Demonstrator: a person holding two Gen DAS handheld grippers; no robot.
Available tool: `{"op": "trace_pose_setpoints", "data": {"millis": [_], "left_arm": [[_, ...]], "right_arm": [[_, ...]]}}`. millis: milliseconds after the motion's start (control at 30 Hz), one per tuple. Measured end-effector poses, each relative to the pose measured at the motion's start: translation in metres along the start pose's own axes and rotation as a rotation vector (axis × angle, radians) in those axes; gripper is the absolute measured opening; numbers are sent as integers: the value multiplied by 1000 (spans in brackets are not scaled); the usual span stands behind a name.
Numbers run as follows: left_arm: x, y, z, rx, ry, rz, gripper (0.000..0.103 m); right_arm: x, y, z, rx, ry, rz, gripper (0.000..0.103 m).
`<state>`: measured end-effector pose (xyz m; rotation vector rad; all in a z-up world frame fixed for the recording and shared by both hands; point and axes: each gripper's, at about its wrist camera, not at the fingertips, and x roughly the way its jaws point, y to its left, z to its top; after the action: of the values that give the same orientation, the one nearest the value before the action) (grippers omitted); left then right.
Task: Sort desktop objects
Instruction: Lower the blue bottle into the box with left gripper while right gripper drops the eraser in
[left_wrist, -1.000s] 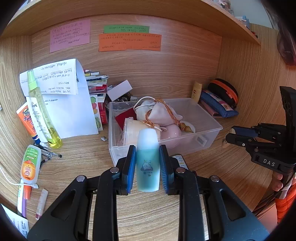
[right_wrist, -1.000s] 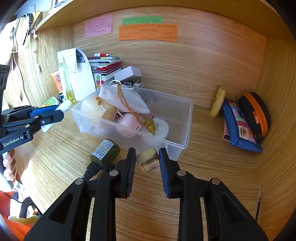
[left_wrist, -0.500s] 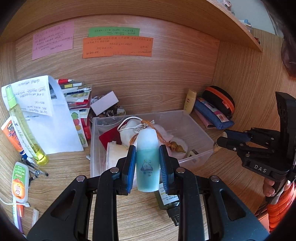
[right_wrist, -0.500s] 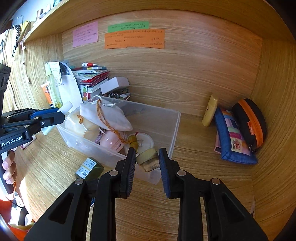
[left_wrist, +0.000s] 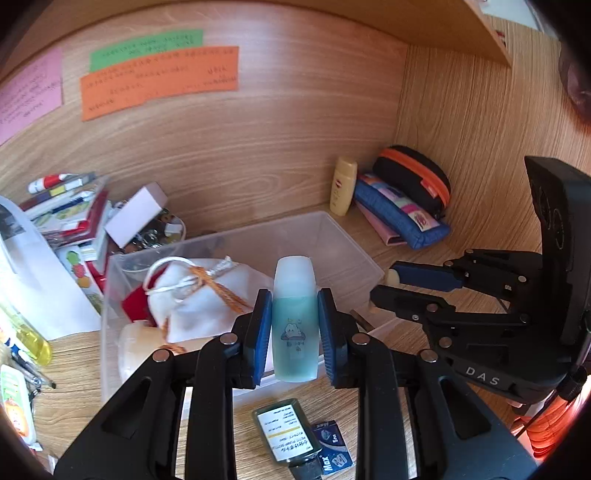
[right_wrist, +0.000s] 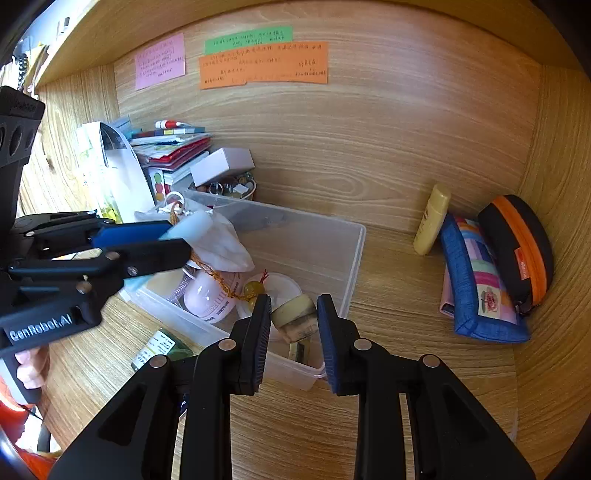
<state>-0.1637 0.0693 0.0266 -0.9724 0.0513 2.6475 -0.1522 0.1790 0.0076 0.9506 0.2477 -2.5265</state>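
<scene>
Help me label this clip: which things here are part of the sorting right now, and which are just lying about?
In play:
left gripper, shut on a teal bottle with frosted cap
right gripper, shut on a small cream-lidded jar
clear plastic bin

Lying about:
dark green labelled bottle
yellow tube
blue patchwork pouch
black case with orange zip

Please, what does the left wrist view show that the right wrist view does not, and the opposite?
Only the left wrist view shows the cloud drawing on the teal bottle in the left gripper, and the small blue packet.
Only the right wrist view shows the yellowish jar in the right gripper, and the pink bottle in the bin.
Both show the clear bin, white pouch, dark green bottle and blue pencil case.
</scene>
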Motion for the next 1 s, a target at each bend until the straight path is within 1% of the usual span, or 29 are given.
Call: {"op": "trace_pose_setpoints", "data": {"millis": [333,633,733,800,833,933,1000], "left_arm": [[28,1,-7,9,65,0,24],[29,-1,-10,21,77,6,24],[26,-3,-10,29,72,16,27],[23,-5,-10,31,65,17,35],[21,-5,-10,32,59,20,35],[14,-7,-9,35,45,26,36],[9,-8,-9,34,35,29,40]], "right_arm": [[19,0,-6,3,58,12,23],[24,1,-7,-9,67,6,24],[24,2,-7,-17,65,2,27],[23,3,-6,-21,60,3,31],[22,5,-7,-25,56,3,36],[17,7,-8,-35,43,-12,41],[14,7,-9,-36,39,-14,44]]}}
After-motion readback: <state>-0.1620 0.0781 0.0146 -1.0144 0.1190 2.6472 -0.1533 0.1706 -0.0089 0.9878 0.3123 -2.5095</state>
